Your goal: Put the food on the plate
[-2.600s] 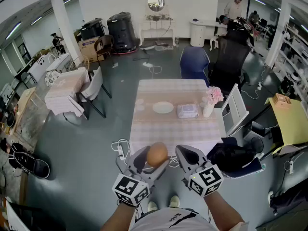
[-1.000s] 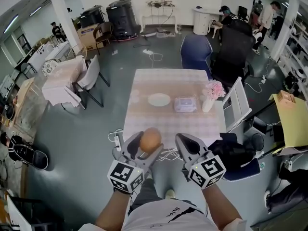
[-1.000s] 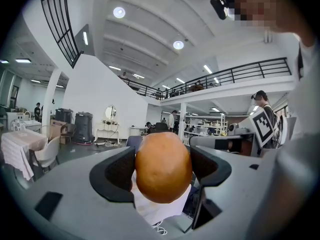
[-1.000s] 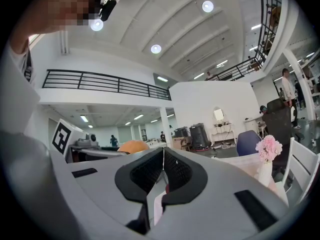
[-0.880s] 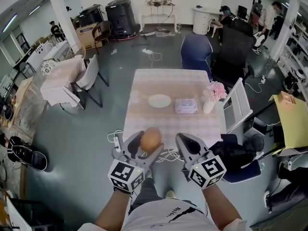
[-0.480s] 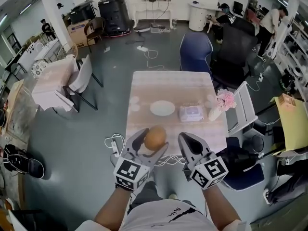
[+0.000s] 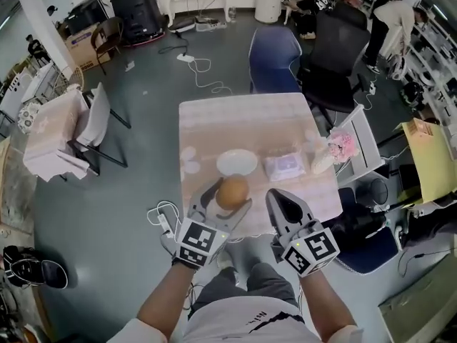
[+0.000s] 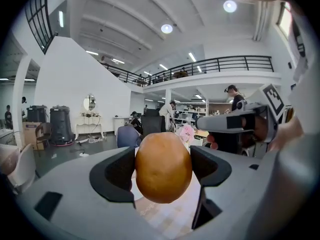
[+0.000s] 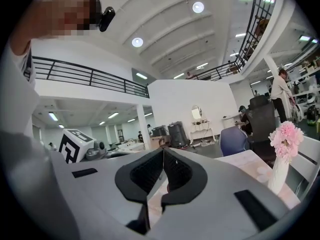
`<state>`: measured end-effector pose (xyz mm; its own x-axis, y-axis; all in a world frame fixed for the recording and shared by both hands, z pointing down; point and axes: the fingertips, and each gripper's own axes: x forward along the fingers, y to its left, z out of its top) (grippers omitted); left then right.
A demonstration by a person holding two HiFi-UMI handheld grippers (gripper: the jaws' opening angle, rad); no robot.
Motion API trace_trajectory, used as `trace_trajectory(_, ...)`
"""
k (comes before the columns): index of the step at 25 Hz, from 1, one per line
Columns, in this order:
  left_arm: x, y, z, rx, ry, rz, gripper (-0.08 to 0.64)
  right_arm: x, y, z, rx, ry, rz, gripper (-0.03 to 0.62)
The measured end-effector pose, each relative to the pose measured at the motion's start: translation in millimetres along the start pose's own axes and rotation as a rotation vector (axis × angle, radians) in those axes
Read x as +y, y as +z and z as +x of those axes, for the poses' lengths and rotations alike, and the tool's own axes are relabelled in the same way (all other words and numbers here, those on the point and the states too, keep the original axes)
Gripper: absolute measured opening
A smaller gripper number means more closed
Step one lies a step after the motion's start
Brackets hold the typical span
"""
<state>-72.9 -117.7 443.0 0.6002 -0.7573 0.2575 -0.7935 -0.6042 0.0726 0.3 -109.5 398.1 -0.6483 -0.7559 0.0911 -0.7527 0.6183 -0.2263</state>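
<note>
A round golden-brown bun (image 7: 232,191) sits between the jaws of my left gripper (image 7: 225,194), which is shut on it; the left gripper view shows the bun (image 8: 163,167) filling the gap between the dark pads. In the head view the bun hangs just in front of the near edge of the table (image 7: 207,123), slightly below the white plate (image 7: 237,162). My right gripper (image 7: 285,204) is to the right of the bun, shut with nothing in it; its pads meet in the right gripper view (image 9: 163,174).
On the table a wrapped packet (image 7: 284,167) lies right of the plate, and a white vase of pink flowers (image 7: 337,148) stands at the right edge. A blue chair (image 7: 273,56) and a black chair (image 7: 343,48) are behind. A white folding chair (image 7: 360,141) is to the right, cables (image 7: 163,219) on the floor.
The table has drawn nearer in the head view, and the held bun now overlaps its front edge just below the plate. Both grippers keep their state.
</note>
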Motion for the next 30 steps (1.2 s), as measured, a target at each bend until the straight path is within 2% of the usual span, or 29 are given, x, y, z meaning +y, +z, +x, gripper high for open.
trace_trajectory(4, 12.8, -14.5, 29.6, 0.047, -0.028, 0.002, 0.348, -19.5, -9.4, 19.0, 0.023, -0.033, 0.007, 0.014)
trace_trajectory(12, 45.4, -54.9, 90.2, 0.128, -0.027, 0.01, 0.348, -63.5, -37.7, 67.9, 0.044, -0.026, 0.036, 0.014)
trace_trajectory(23, 81.3, -135.0, 161.0, 0.23, -0.02, 0.024, 0.348, -111.7, -104.1, 113.8, 0.088, -0.031, 0.063, 0.014)
trace_trajectory(30, 96.6, -169.3, 193.8, 0.261, -0.022, 0.035, 0.348, -130.9, -138.8, 124.4, 0.097, -0.045, 0.092, 0.014)
